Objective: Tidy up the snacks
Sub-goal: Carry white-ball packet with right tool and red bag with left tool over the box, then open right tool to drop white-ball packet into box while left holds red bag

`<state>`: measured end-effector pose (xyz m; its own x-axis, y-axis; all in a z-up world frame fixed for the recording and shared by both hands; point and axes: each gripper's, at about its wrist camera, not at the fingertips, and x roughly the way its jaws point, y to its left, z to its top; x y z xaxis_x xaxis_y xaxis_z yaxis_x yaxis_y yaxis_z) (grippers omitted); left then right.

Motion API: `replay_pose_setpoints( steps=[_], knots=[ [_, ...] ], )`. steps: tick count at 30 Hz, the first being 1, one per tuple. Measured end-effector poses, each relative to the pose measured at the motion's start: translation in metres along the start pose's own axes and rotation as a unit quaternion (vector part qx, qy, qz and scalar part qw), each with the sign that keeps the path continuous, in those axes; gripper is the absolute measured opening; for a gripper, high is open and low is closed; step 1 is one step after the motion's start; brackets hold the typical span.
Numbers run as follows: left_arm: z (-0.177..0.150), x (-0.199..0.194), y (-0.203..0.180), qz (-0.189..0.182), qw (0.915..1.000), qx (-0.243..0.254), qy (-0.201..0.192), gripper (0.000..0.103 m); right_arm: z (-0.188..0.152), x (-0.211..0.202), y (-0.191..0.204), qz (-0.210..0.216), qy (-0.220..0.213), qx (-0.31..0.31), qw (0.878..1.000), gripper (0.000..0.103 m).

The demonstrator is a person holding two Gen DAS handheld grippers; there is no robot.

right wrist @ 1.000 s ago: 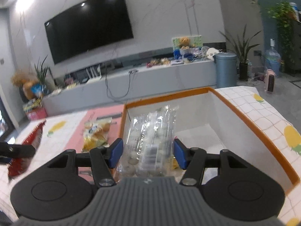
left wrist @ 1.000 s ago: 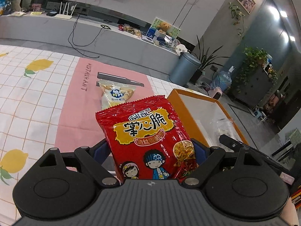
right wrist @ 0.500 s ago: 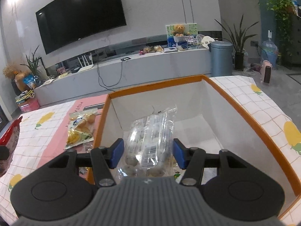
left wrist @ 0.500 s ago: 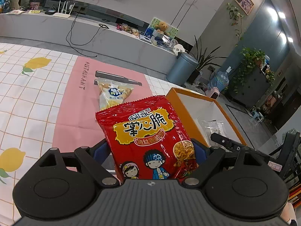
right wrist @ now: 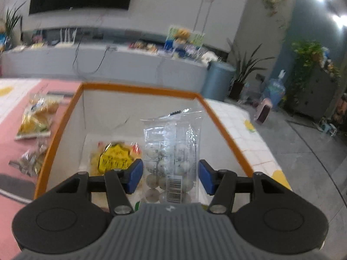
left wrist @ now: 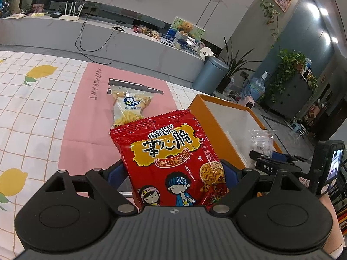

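Clear packet of speckled round sweets (right wrist: pixel 171 162) upright between the blue pads (right wrist: pixel 135 176) of the right gripper (right wrist: pixel 171 176), long axis pointing away along the fingers, over the inside of the orange-rimmed box (right wrist: pixel 138 91). Pads at about half width; contact with the packet's sides not clear, though the packet hangs there. Yellow-labelled packet (right wrist: pixel 115 159) lying on the box floor, just left of and below the clear one. Red noodle-snack bag (left wrist: pixel 173 164) clamped upright in the left gripper (left wrist: pixel 173 179), over the pink mat (left wrist: pixel 71 134), left of the box's near corner. Right hand nearer the box. Pale chip bag (left wrist: pixel 130 106) flat on the mat's far end.
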<state>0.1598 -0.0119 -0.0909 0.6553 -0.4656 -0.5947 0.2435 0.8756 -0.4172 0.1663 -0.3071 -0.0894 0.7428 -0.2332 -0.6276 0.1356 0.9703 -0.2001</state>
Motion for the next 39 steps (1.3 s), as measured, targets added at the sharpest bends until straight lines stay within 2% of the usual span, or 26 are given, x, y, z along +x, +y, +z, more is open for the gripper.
replay_pose_setpoints(
  steps=[1, 3, 5, 14, 21, 27, 33, 39],
  knots=[
    [0.0, 0.001, -0.001, -0.001, 1.0, -0.001, 0.0, 0.102, 0.0, -0.001, -0.002, -0.004, 0.0, 0.007, 1.0, 0.058],
    [0.0, 0.0, -0.001, -0.003, 1.0, 0.001, 0.001, 0.102, 0.003, -0.006, -0.004, -0.008, -0.016, 0.014, 1.0, 0.08],
    [-0.001, 0.0, -0.002, -0.005, 1.0, 0.003, 0.001, 0.101, 0.002, -0.017, -0.006, 0.003, -0.028, 0.021, 0.999, 0.085],
    [-0.003, -0.005, -0.009, -0.005, 0.9997, 0.023, 0.006, 0.101, 0.003, -0.04, -0.025, 0.038, -0.063, 0.111, 0.991, 0.085],
    [-0.003, -0.02, -0.022, -0.011, 0.9996, 0.026, -0.003, 0.102, 0.007, -0.048, -0.041, 0.061, -0.078, 0.143, 0.985, 0.087],
    [-0.001, -0.026, -0.058, -0.005, 0.9988, 0.047, -0.013, 0.102, 0.005, -0.055, -0.054, 0.066, -0.076, 0.178, 0.979, 0.087],
    [0.005, -0.016, -0.097, -0.004, 0.9973, 0.073, -0.009, 0.101, 0.001, -0.06, -0.073, 0.074, -0.08, 0.217, 0.97, 0.087],
    [0.01, 0.014, -0.134, 0.009, 0.9901, 0.14, -0.002, 0.102, -0.001, -0.063, -0.083, 0.086, -0.078, 0.238, 0.964, 0.087]
  ],
)
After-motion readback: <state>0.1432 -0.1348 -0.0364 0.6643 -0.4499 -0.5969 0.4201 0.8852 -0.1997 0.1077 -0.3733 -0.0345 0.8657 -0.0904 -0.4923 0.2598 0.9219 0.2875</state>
